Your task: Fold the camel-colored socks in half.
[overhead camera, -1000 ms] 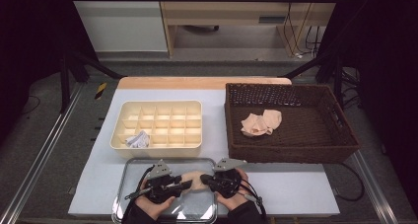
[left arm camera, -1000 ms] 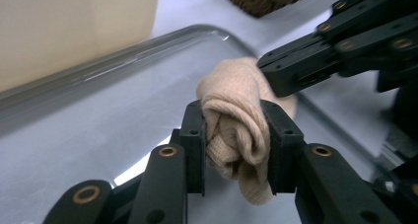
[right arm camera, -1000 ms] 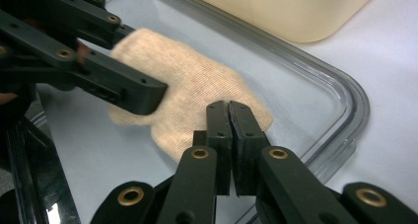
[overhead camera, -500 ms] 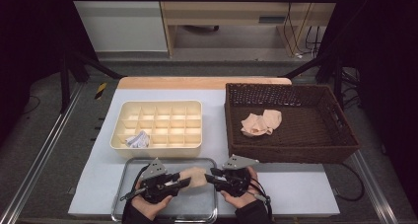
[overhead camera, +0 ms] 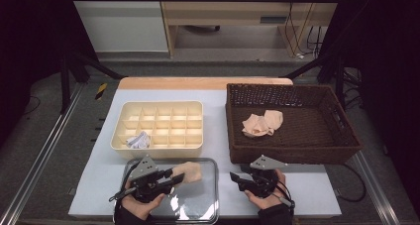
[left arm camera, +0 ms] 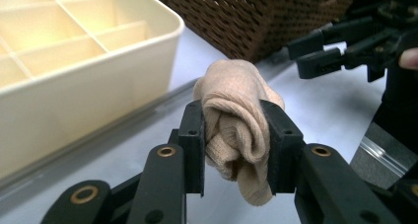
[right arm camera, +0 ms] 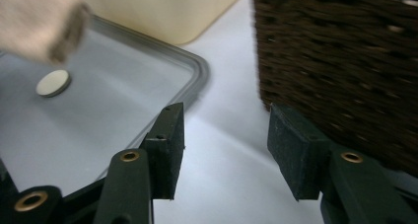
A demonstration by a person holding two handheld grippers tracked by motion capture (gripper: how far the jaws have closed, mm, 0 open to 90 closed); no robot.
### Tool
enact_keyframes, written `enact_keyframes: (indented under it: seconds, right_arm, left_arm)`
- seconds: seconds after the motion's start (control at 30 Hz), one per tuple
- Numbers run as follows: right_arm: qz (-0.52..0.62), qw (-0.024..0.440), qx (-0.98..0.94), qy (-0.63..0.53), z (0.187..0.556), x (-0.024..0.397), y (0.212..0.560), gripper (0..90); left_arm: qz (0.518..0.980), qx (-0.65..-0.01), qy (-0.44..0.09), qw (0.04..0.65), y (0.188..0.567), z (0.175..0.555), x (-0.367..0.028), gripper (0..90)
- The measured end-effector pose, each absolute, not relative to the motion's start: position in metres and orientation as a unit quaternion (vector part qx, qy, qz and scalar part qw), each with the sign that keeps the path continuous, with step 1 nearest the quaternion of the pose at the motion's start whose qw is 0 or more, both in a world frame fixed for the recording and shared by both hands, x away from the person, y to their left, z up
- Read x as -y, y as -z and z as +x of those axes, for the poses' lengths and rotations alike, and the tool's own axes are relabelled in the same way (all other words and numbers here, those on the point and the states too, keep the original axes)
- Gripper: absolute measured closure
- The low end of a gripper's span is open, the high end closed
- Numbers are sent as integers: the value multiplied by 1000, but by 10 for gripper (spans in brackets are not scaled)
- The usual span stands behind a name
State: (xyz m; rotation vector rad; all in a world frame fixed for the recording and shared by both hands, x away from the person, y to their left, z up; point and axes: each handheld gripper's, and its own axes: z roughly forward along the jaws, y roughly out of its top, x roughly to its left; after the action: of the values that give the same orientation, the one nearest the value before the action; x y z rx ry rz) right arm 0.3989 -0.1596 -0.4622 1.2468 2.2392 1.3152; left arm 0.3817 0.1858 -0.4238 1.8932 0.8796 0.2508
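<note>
Now the right tongs [overhead camera: 236,177] stand apart with nothing between the pads; their jaws have just been opening, and the right gripper view shows bare desk [right arm camera: 231,150] in the gap. The left tongs [overhead camera: 174,176] are clamped on the rolled beige sock [overhead camera: 190,171], pads pressing both flanks of the roll [left arm camera: 236,130].

Position: sock held above the metal tray [overhead camera: 210,205] at the desk's near edge, clear of the tray floor. A small pale disc [right arm camera: 52,83] lies on that floor.

Reading: the roll has passed to one hand alone. Rolling looks finished, and the next step is likely stowing it in a cell of the cream divider box [overhead camera: 163,145], which sits just beyond the tray toward the far edge. One cell at its near-left corner already holds a white bundle [overhead camera: 138,140].

Against the frame a second ago: both tongs then met at the sock over the tray's middle. The right tongs have since let go and moved off toward the desk's right edge, now off the tray and just in front of the wicker basket [overhead camera: 297,153]. The left tongs have lifted slightly with the roll. Another beige sock [overhead camera: 262,123] in the basket lies unchanged, as does the white bundle.
</note>
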Motion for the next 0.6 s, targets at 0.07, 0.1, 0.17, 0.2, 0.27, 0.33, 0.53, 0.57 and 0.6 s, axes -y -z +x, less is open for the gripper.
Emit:
enact_keyframes:
  seconds: [0.07,0.1,0.17,0.2,0.27,0.33,0.53,0.57,0.6]
  right_arm:
    - [434,131,-768,-452,399,163,463,481]
    - [443,139,-765,-446,398,171,464,463]
    - [447,143,-764,-443,398,172,465,460]
    - [452,150,-763,-437,397,178,466,453]
    - [456,148,-762,-436,396,179,466,450]
    - [457,154,-761,-433,396,183,467,441]
    - [468,165,-758,-423,394,191,468,410]
    - [470,167,-757,-422,394,192,468,405]
    - [470,170,-757,-421,393,193,468,401]
  left_arm:
    - [776,-368,-109,500,417,383,-193,654]
    - [771,-372,-114,505,411,384,-198,653]
    - [768,-376,-116,506,408,385,-202,653]
    - [766,-378,-119,507,405,386,-205,653]
    - [762,-382,-121,509,402,388,-210,653]
    - [758,-387,-126,509,399,391,-216,653]
    - [750,-400,-135,509,391,400,-230,652]
    - [749,-403,-137,508,390,401,-232,652]
    - [747,-404,-139,509,389,403,-234,652]
